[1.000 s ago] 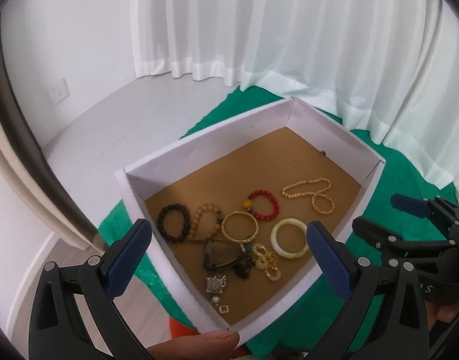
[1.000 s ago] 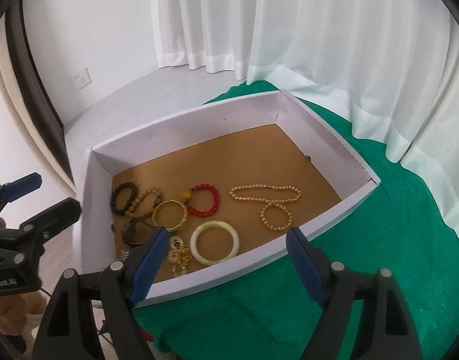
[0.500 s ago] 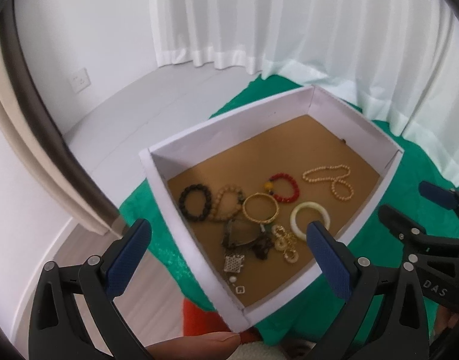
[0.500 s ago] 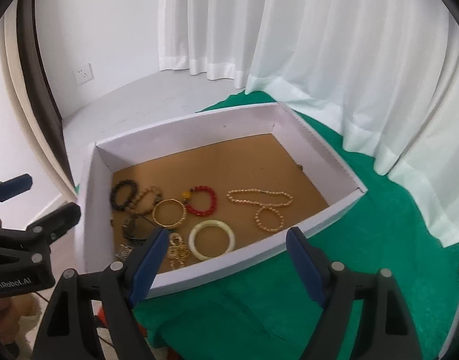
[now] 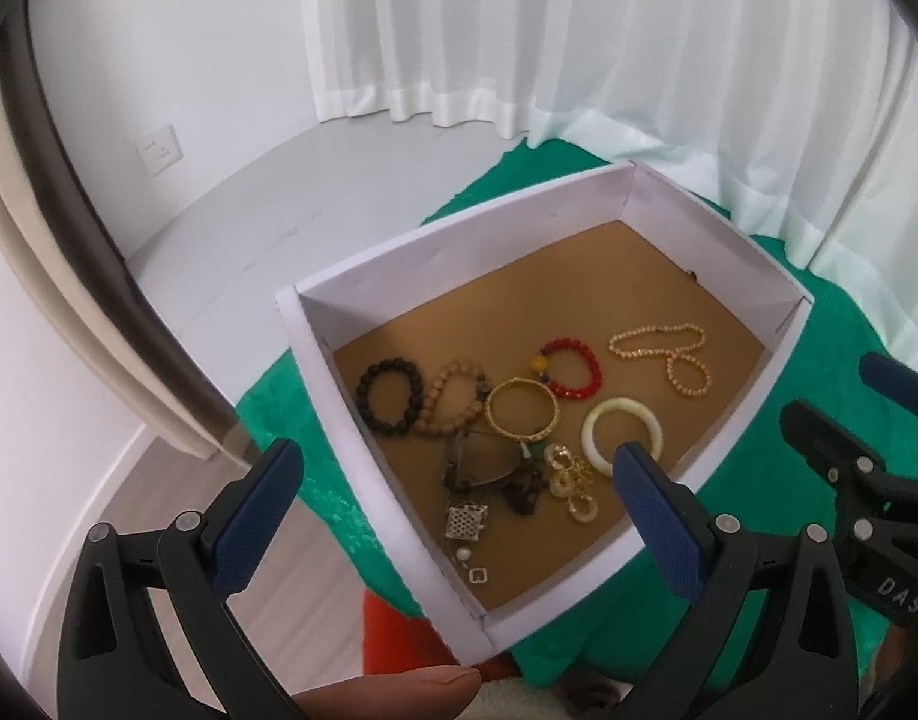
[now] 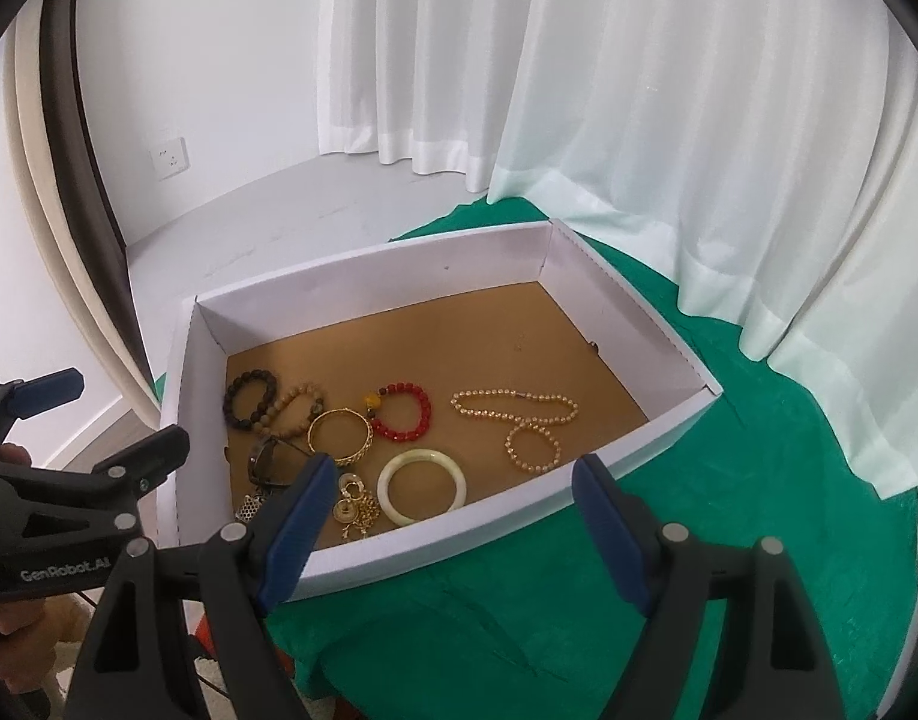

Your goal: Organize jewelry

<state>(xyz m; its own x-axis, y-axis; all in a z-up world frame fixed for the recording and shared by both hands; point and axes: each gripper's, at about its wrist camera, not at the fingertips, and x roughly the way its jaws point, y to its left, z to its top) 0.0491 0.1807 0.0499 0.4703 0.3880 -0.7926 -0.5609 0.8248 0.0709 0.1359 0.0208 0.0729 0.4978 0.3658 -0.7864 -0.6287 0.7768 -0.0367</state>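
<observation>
Nearest the cameras, the left gripper (image 5: pixel 453 498) and the right gripper (image 6: pixel 450 516) both hang with jaws spread wide and nothing between them, above the near side of a white cardboard box (image 6: pixel 489 531) with a brown floor. The box sits on a green cloth (image 6: pixel 579 630).

Along the box's near-left part lies a cluster: a small silver mesh pendant (image 5: pixel 466 521), gold link earrings (image 5: pixel 570 483) and a dark tangled piece (image 5: pixel 477 465) that is hard to make out. Just beside them rests a pale jade bangle (image 5: pixel 622 433). Behind it a gold bangle (image 5: pixel 522 409) touches a tan wooden bead bracelet (image 5: pixel 456 397), with a dark bead bracelet (image 5: pixel 389 397) to its left and a red bead bracelet (image 5: pixel 570 369) to its right. A cream pearl necklace (image 5: pixel 663 357) lies apart on the right. The far half of the floor is bare.

Beyond the box are grey flooring, white curtains (image 6: pixel 579 90) draping onto the cloth, and a wall socket (image 6: pixel 170 157).
</observation>
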